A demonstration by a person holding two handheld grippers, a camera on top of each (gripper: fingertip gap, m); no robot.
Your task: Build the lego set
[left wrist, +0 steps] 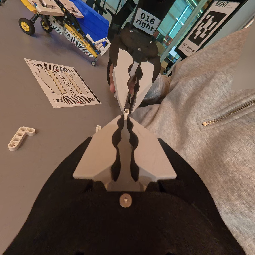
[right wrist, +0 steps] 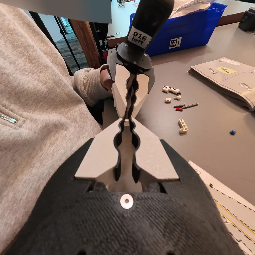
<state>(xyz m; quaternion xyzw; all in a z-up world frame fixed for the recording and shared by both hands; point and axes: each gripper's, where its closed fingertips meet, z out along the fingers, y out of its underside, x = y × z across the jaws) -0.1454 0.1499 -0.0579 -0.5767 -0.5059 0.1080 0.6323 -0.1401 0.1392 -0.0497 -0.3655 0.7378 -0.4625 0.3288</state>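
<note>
Both grippers, left gripper (left wrist: 125, 117) and right gripper (right wrist: 126, 121), pinch, it seems, one small white connector (left wrist: 126, 112); keep fingers closed, aligned tip-to-tip above the bench (left wrist: 41, 124).

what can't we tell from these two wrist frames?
- Left wrist view: how the small white connector piece is shared between left gripper and right gripper; the fingertips cover most of it.
- Right wrist view: the white piece shows only one end, so its type is unclear.
- Left wrist view: the yellow zebra-striped vehicle is cut off by the top edge.
- Right wrist view: the instruction booklet runs off the right edge.
</note>
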